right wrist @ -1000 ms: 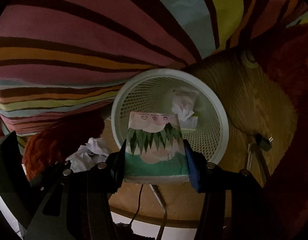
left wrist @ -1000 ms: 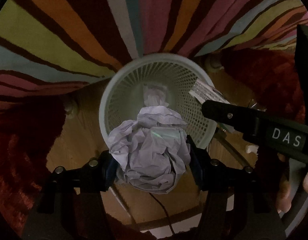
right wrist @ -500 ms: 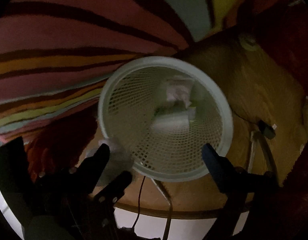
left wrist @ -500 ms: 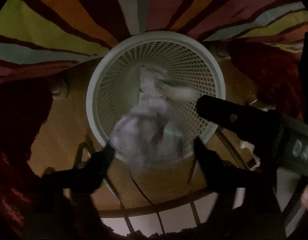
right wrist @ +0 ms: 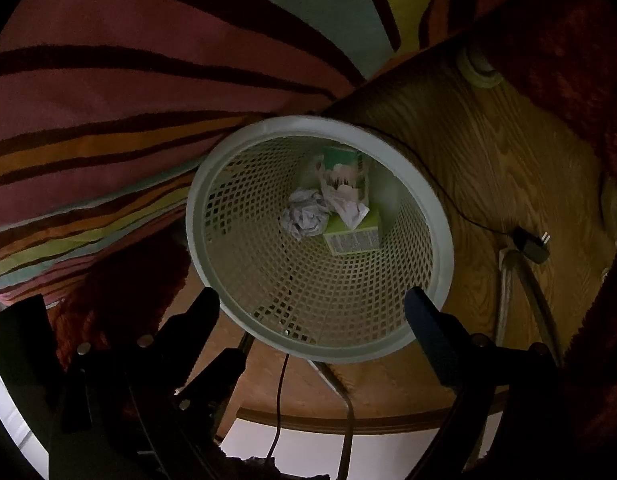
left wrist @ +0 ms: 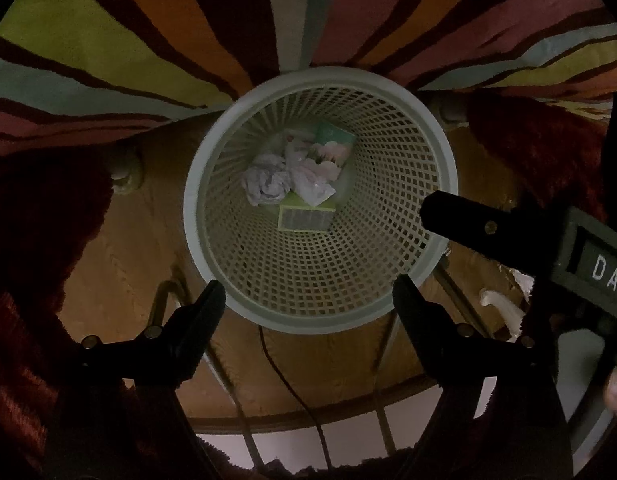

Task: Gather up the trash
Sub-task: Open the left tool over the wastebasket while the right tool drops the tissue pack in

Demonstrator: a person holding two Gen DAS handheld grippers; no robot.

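A pale mesh waste basket [left wrist: 196, 216] stands on the wooden floor below both grippers. At its bottom lie a crumpled paper ball [left wrist: 266, 184], a crumpled white wrapper [left wrist: 312, 184], a printed carton [left wrist: 334, 150] and a green box [left wrist: 304, 216]. My left gripper [left wrist: 308, 286] hangs open over the near rim with nothing between its fingers. A finger [left wrist: 468, 216] of the right gripper reaches in from the right. In the right wrist view the basket [right wrist: 196, 240] holds the same paper ball [right wrist: 304, 218], carton [right wrist: 342, 160] and green box [right wrist: 354, 238]. My right gripper [right wrist: 312, 296] is open and empty above the rim.
A striped rug [left wrist: 148, 40] lies beyond the basket. Dark red shaggy fabric [left wrist: 540, 148] flanks the wooden floor [right wrist: 488, 168]. A black plug and cable [right wrist: 530, 244] lie right of the basket, beside curved metal tubing [right wrist: 508, 280]. A thin cord [left wrist: 284, 376] runs under the near rim.
Both grippers opened. The paper ball left the left gripper and the printed carton left the right one; both now lie at the bottom of the basket. Both views sank closer to the basket.
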